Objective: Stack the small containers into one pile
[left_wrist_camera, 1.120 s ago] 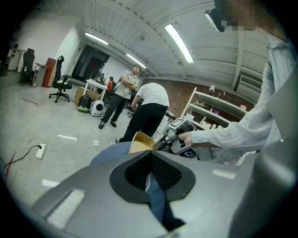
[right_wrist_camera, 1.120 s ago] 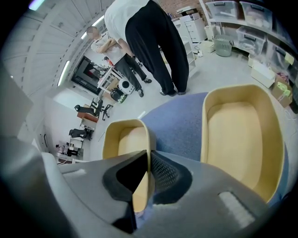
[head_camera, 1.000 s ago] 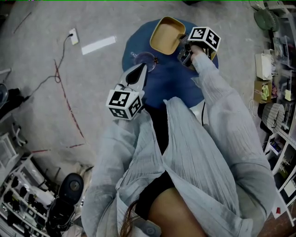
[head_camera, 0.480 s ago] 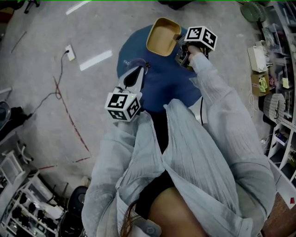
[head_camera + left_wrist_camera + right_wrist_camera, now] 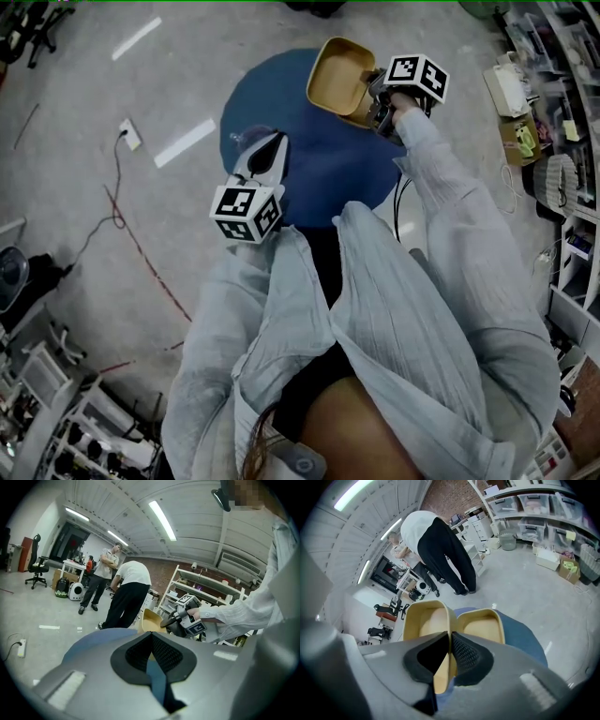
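Right gripper view — tool [image 5: 450,637] grips tan container [image 5: 426,620]; person [image 5: 440,550] bends beyond blue table [image 5: 524,639].

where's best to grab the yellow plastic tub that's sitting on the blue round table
I'd take the yellow plastic tub by its thin side wall, from above, one jaw inside and one outside: it sits open side up on the blue round table. The right gripper pinches the other yellow tub that way.

The person wore a pale grey-blue ribbed long-sleeved shirt [image 5: 412,319] over a black top [image 5: 323,258], and the grey left gripper [image 5: 270,142] and right gripper [image 5: 375,98] each bore a white cube [image 5: 247,211] with black square markers and dark textured fingers [image 5: 165,654].
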A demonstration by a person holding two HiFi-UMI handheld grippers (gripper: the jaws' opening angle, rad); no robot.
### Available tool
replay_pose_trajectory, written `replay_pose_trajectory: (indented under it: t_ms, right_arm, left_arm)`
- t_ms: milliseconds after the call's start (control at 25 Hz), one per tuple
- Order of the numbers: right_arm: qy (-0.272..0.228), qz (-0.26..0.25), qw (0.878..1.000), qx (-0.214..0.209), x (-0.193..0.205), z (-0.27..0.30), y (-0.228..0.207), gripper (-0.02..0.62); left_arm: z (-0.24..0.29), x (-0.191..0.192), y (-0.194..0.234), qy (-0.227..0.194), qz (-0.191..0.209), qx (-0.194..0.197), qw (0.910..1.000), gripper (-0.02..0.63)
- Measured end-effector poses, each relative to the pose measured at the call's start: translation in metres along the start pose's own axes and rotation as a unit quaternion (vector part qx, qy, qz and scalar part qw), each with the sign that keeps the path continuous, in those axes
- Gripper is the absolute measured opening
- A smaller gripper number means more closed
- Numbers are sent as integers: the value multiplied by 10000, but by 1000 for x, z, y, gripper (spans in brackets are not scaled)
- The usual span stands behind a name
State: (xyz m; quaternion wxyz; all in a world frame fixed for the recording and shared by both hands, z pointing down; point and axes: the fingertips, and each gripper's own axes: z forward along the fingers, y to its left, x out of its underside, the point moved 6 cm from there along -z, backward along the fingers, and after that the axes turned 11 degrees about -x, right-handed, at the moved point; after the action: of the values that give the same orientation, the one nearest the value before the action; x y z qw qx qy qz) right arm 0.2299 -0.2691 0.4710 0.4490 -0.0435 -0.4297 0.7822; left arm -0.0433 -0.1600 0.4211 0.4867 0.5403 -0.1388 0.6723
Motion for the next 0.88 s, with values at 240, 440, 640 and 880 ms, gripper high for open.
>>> replay_pose_trajectory:
  t_ms: [240,440,640,880]
  right_arm:
    - [-309,164,9990,272,-6,-38,-29,28]
    - [-378,183,9983,410,-11,-57,-51,28]
    - [-222,138,9985,489,-8,-55,-55,28]
    - [-28,78,9983,572,-4,-46,-61,28]
  left_arm:
    - [9,0,-15,131,206,387,9990,11]
    - [19,3,-31,185,295,544,9979,11]
    - [19,3,-32,211,280,526,9980,11]
    - [18,6,-28,237,214,420,9986,11]
